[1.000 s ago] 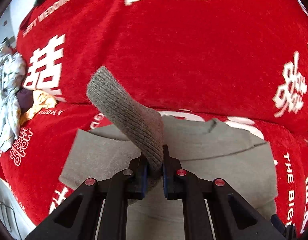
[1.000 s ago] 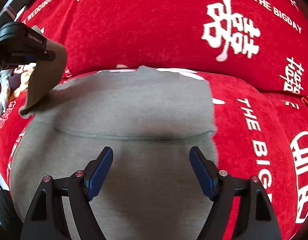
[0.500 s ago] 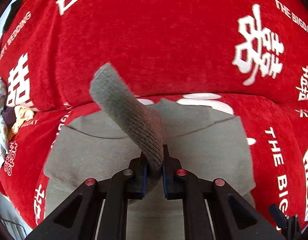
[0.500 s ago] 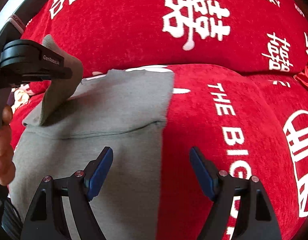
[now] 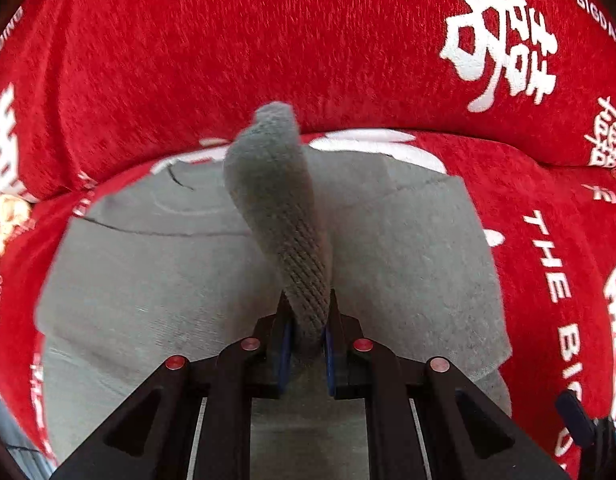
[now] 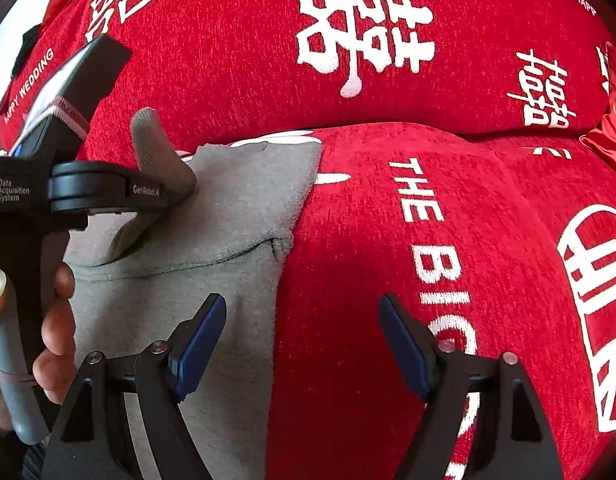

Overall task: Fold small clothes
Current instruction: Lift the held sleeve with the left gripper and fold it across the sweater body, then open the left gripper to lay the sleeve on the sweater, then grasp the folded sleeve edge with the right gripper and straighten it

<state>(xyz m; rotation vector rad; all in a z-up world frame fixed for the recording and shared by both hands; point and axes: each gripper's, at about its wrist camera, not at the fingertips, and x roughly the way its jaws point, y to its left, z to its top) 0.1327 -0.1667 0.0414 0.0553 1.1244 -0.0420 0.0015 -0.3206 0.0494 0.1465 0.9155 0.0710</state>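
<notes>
A grey knitted garment (image 5: 408, 264) lies spread on the seat of a red sofa (image 5: 268, 40). My left gripper (image 5: 307, 336) is shut on a ribbed grey cuff (image 5: 276, 200) of that garment, which stands up from the jaws and curls over the flat body. In the right wrist view the garment (image 6: 228, 220) fills the lower left, and the left gripper (image 6: 148, 192) with its cuff (image 6: 152, 148) hovers over it, held by a person's hand (image 6: 56, 320). My right gripper (image 6: 300, 340) is open above the garment's right edge, with nothing between its fingers.
The sofa cover (image 6: 428, 200) is red with white characters and lettering, and its backrest rises just behind the garment. A few other clothes (image 5: 8, 216) show at the far left edge of the seat.
My left gripper has carried the cuff rightward and lower over the garment's body. The right gripper has shifted right, from over the garment's middle to its right edge, still open.
</notes>
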